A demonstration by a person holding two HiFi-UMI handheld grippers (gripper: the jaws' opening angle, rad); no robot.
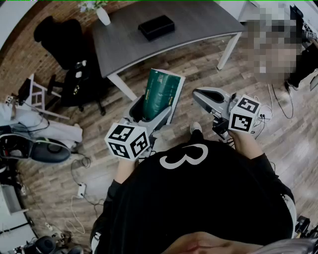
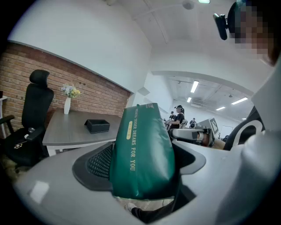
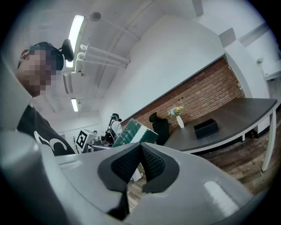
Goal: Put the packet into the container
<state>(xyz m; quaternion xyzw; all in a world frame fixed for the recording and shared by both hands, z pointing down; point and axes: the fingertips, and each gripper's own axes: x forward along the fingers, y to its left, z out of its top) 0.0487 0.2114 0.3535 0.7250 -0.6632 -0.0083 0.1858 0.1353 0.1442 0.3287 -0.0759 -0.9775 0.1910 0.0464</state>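
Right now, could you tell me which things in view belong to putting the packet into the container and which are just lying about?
Job: green packet clamped in the left gripper; black container on the grey table; right gripper, shut and empty.
Lying about: white vase of flowers; black office chair.

Brick wall [image 2: 88, 94] down one side, plain white everywhere else. Wood-plank floor [image 1: 198, 69], grey table [image 1: 198, 20] on white legs with a white vase [image 1: 103, 16] of flowers, black office chair [image 1: 57, 32] beside it. Strip lights [image 3: 75, 26] overhead.
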